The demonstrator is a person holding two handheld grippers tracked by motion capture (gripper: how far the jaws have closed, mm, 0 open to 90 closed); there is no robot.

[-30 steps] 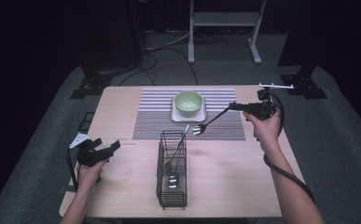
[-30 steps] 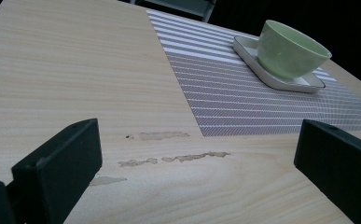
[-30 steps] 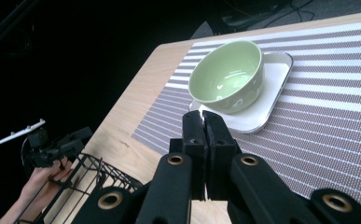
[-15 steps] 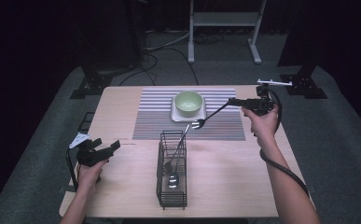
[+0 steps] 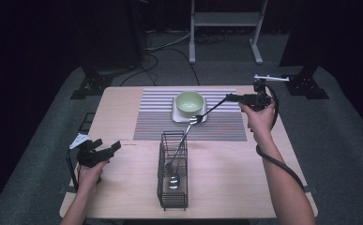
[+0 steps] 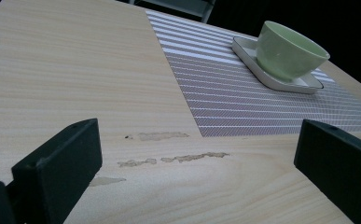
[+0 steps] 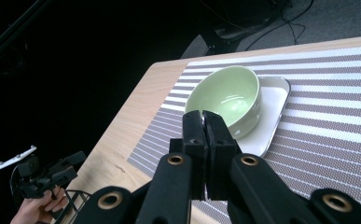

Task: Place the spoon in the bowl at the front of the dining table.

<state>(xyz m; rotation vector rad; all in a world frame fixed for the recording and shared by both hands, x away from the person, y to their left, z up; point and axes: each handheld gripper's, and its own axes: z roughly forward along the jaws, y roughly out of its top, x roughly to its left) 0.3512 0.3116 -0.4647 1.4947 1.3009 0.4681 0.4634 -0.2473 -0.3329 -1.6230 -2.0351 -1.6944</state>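
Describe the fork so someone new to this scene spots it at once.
Start at the striped placemat at the far middle of the wooden table, where a green bowl sits on a white plate. The fork hangs in the air just right of that plate, held by its handle in the right gripper, tines toward the black wire caddy. Unlike the utensils standing in the caddy, it is lifted and slanted.

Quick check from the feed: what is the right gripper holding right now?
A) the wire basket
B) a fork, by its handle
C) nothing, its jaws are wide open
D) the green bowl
B: in the high view the right gripper is shut on the handle of a fork, whose tines hang above the mat just in front of the green bowl; the right gripper view shows its jaws pressed together.
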